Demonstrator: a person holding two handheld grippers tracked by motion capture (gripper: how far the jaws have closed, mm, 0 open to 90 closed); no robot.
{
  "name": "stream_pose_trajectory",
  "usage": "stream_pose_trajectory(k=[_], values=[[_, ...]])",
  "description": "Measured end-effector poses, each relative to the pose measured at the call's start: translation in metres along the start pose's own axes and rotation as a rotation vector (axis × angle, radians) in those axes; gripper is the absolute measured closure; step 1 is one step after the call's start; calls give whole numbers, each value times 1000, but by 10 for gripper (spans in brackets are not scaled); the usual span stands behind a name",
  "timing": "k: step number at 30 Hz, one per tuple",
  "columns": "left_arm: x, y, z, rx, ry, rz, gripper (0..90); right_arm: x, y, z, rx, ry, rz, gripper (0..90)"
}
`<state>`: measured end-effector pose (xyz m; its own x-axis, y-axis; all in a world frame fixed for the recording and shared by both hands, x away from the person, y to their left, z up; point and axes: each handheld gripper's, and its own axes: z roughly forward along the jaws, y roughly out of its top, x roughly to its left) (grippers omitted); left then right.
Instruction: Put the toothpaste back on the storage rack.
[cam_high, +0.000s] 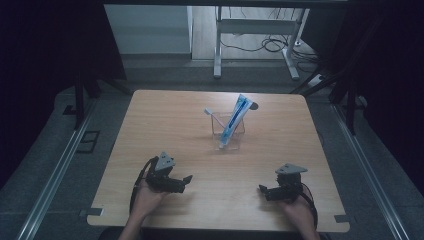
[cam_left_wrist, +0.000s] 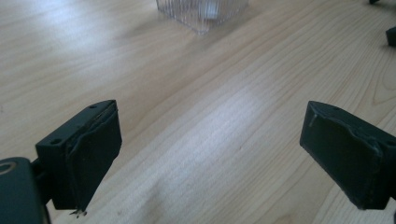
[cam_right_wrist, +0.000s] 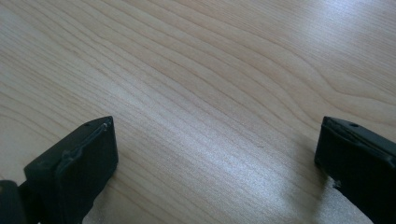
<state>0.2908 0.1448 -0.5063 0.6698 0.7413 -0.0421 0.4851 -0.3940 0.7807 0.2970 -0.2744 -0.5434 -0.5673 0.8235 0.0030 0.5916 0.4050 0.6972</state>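
Two grippers rest low on the pale wooden table, both with jaws spread wide and nothing between them. Starting at the left, the left gripper sits in the person's left hand, its jaws aimed up and to the right across the table. From there the clear ribbed plastic cup stands ahead and to the right, near the table's middle, well apart from both tools. A pink-handled toothbrush leans out of it to the left, and a white-and-blue toothpaste tube leans with its long axis rising toward the far right. Farther right, the right gripper points leftward along the near edge, so the cup lies off to its side rather than ahead.

I judge the left gripper better lined up, though both are about equally near. Its own view catches the cup's ribbed base at the top; the right gripper view gives bare wood grain between the open jaws.
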Motion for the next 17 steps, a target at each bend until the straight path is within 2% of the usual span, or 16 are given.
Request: stream_pose_trajectory(k=[9, 11, 15, 16, 17], values=[[-2, -20, 9, 47, 25, -1, 59, 0, 0, 0, -3, 0, -4, 0], [-3, -24, 11, 65, 34, 5, 59, 0, 0, 0, -3, 0, -3, 0], [-5, -33, 19, 110, 37, -13, 58, 0, 0, 0, -3, -1, -3, 0], [-5, -33, 20, 138, 50, -13, 69, 0, 0, 0, -3, 0, -2, 0], [-6, -33, 21, 138, 62, -10, 72, 0, 0, 0, -3, -1, -2, 0]])
